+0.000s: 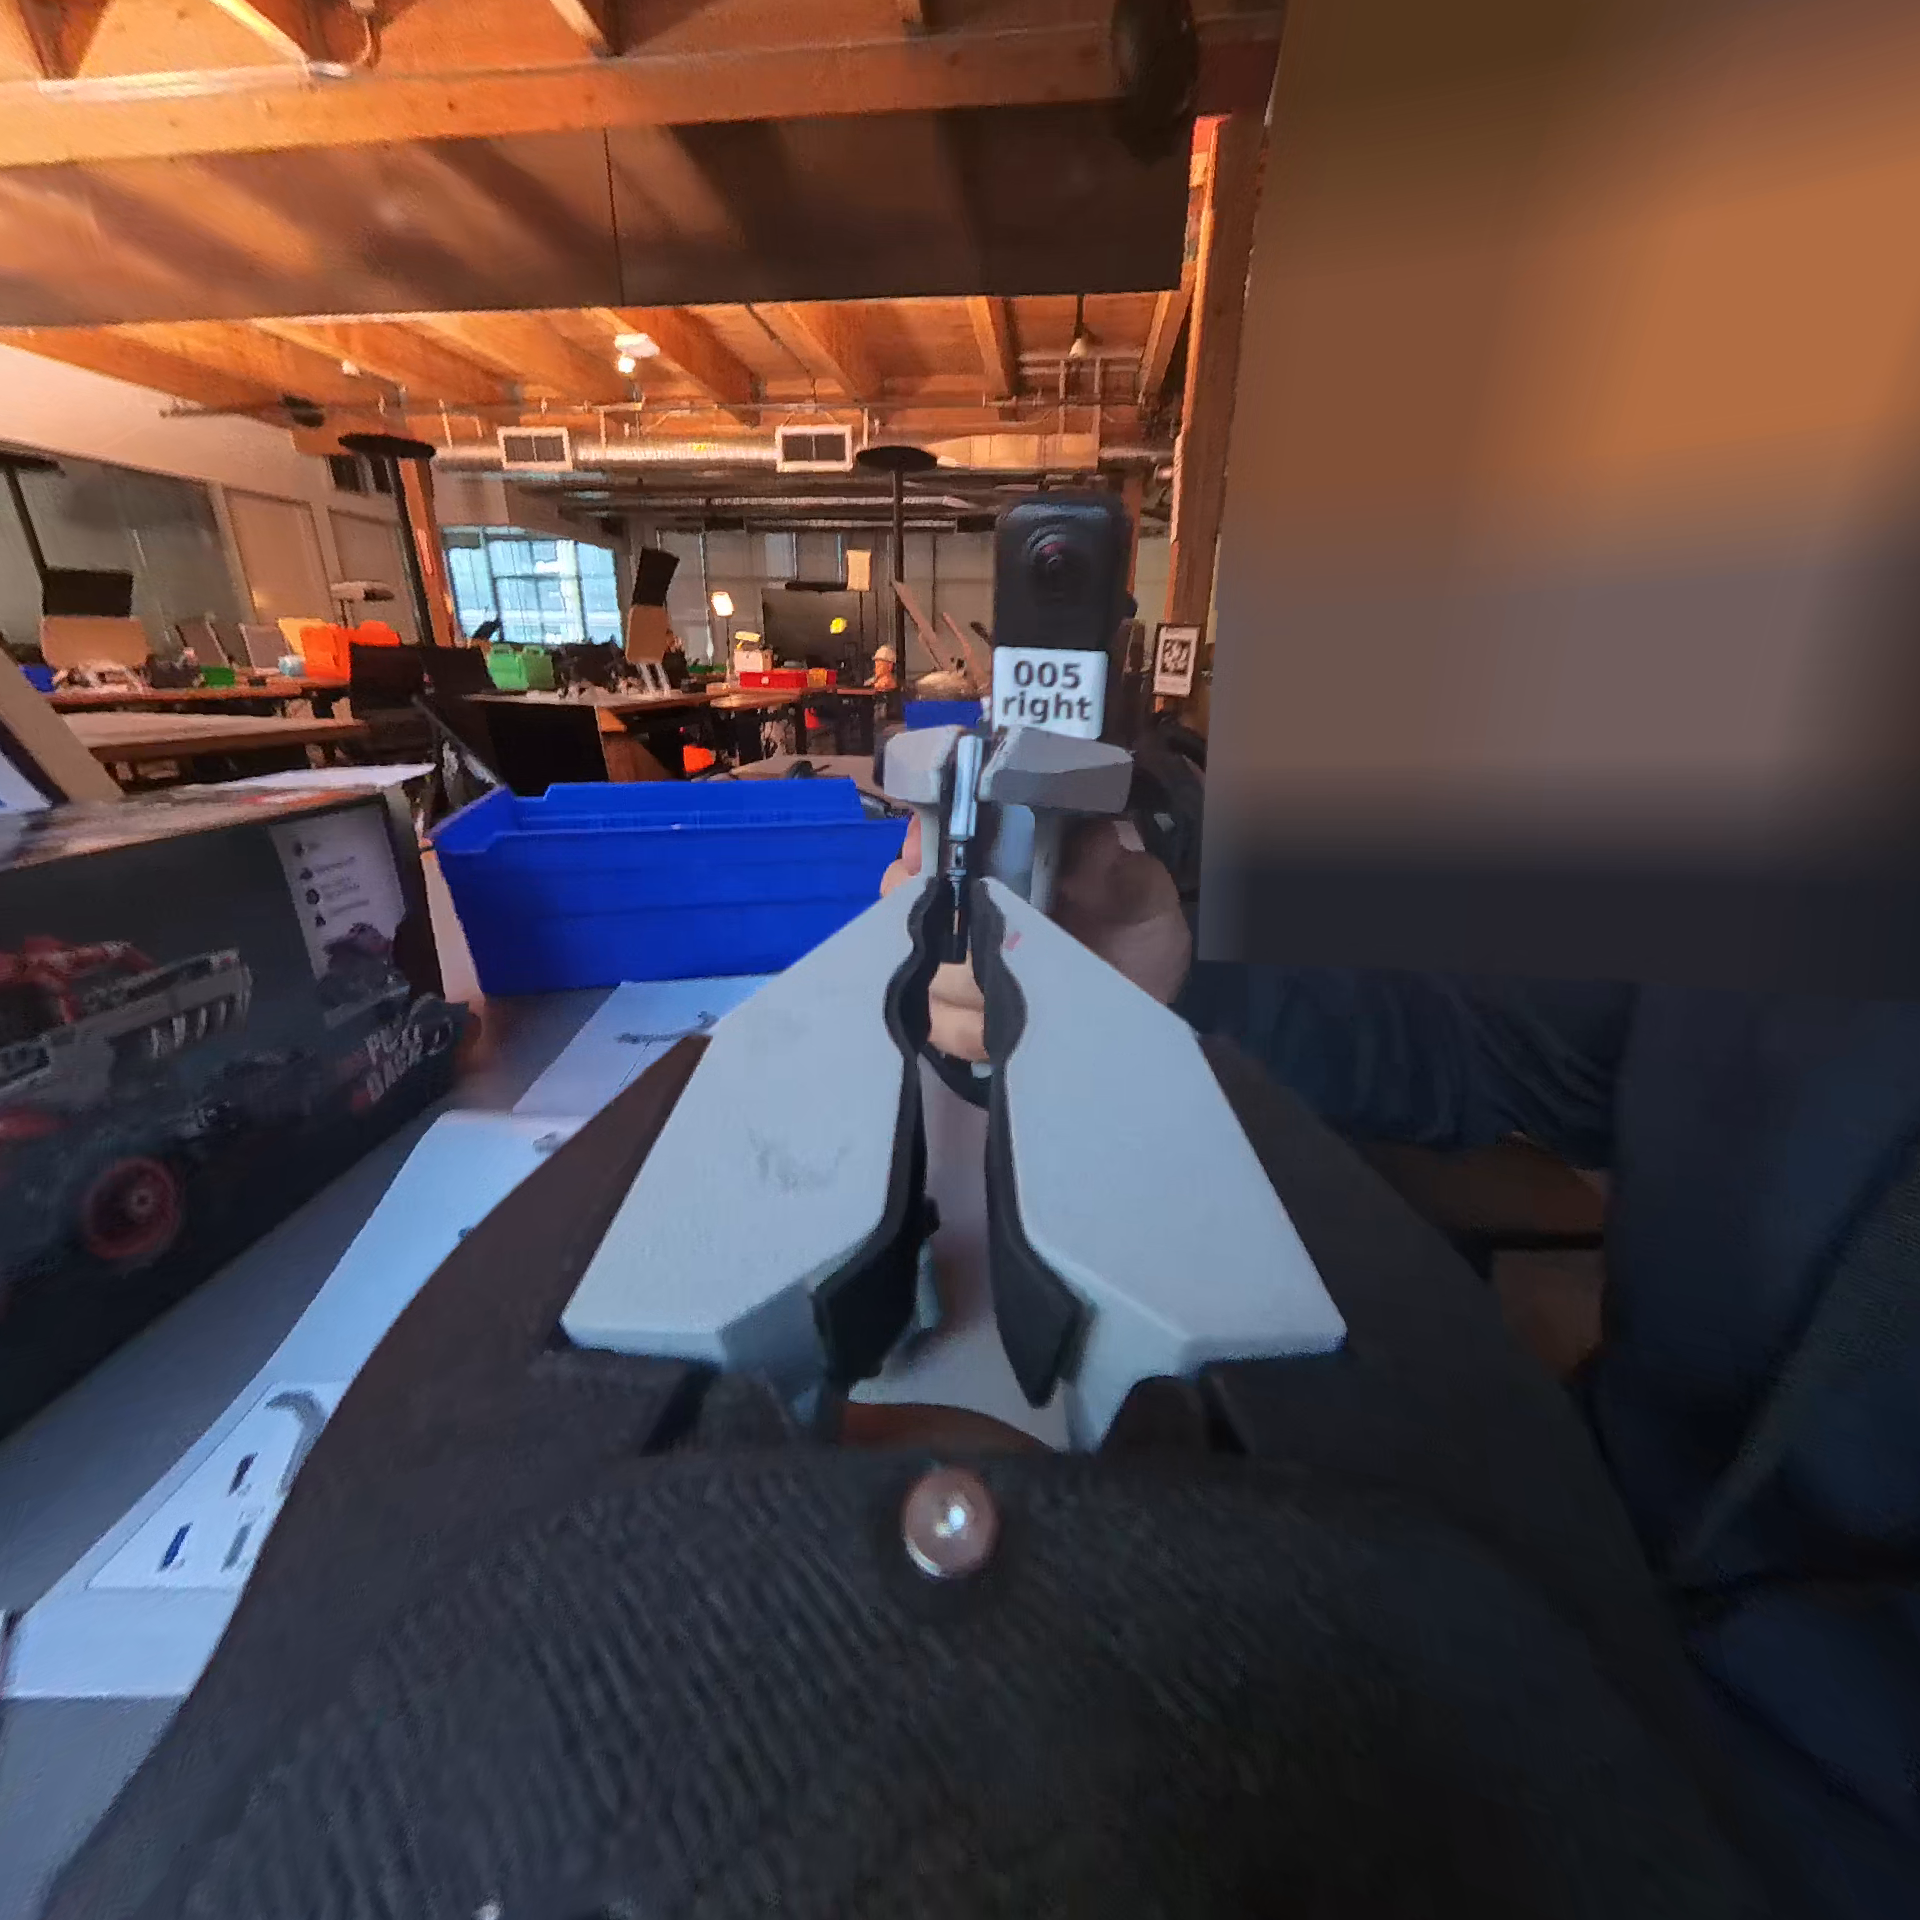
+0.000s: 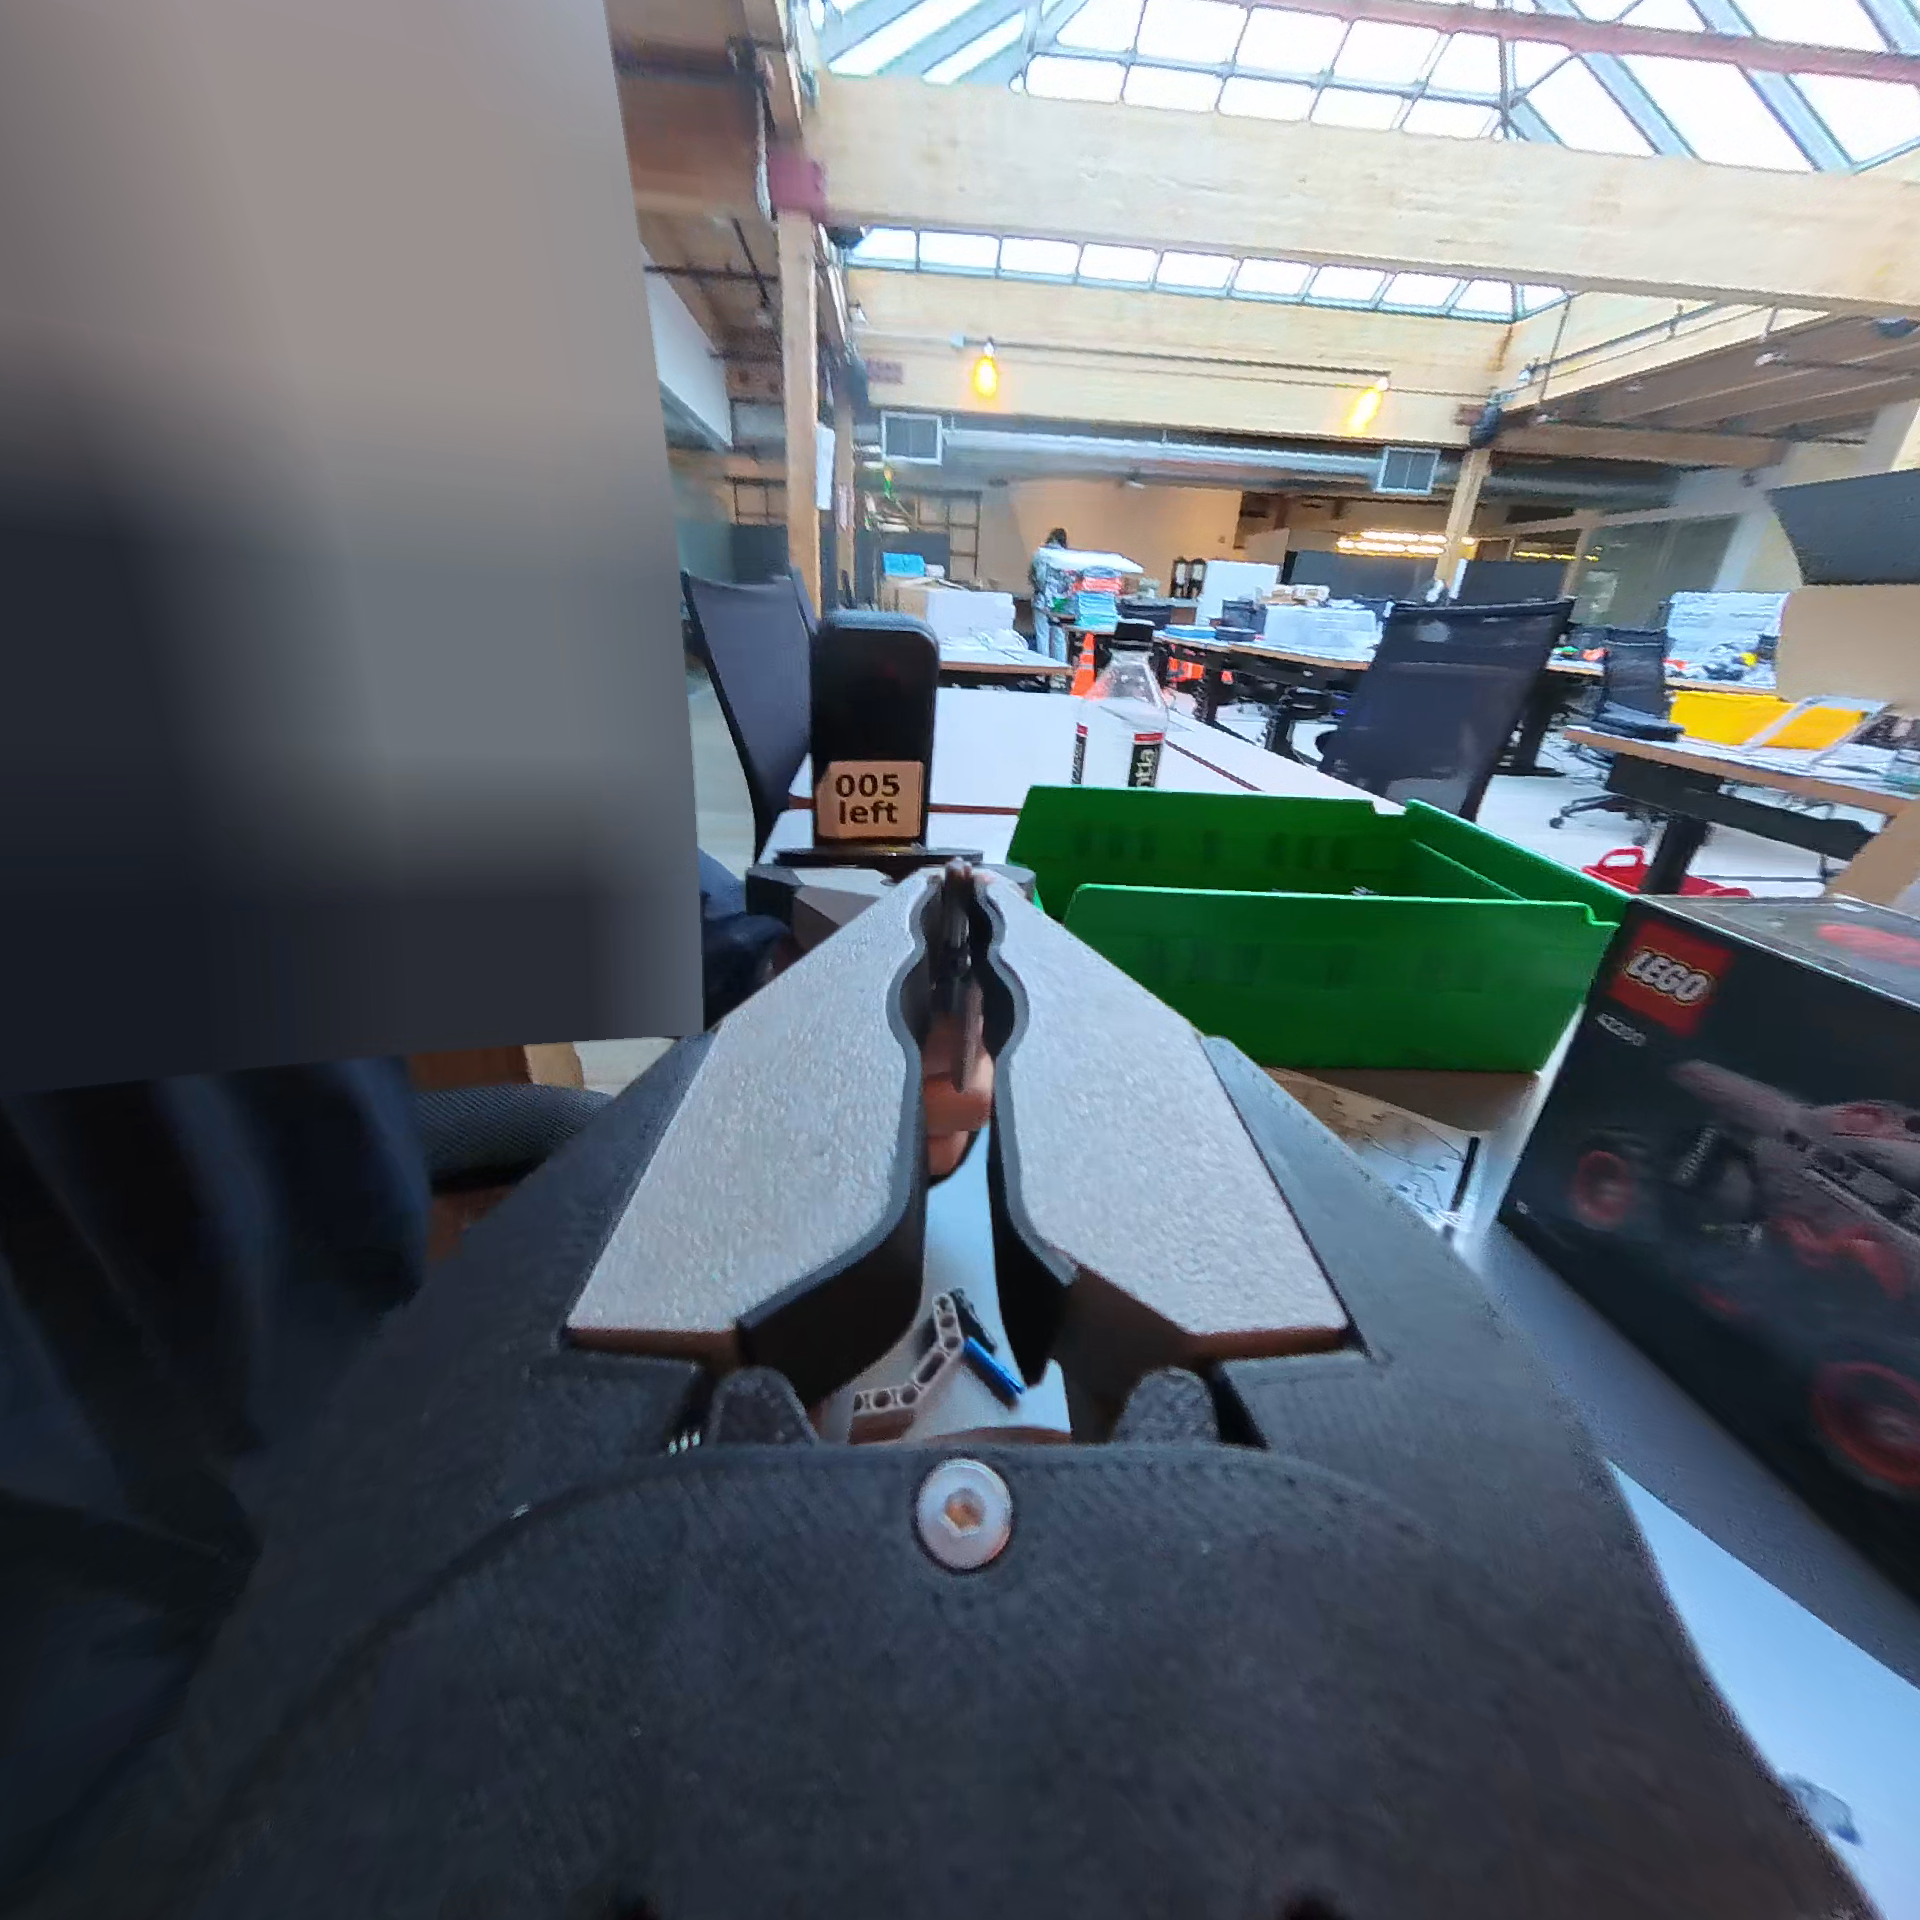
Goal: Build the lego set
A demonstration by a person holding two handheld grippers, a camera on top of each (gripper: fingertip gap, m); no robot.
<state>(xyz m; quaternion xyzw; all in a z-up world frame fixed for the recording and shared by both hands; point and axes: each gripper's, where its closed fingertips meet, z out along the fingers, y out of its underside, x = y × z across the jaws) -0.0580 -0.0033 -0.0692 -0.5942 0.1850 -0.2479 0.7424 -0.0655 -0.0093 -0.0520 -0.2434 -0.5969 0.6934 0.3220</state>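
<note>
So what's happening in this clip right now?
A person holds both grippers up, facing each other tip to tip above the table. The left gripper and right gripper each pinch a small dark Lego piece, apparently joining them. Blue bin, green bin and set box sit alongside.

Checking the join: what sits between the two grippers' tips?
A small black peg pinched in the left gripper, meeting a gray piece in the right gripper; left wrist view.

L hand-held gripper (image 1: 954, 914) & R hand-held gripper (image 2: 961, 904) raised, tip to tip, both clamped shut.
</note>
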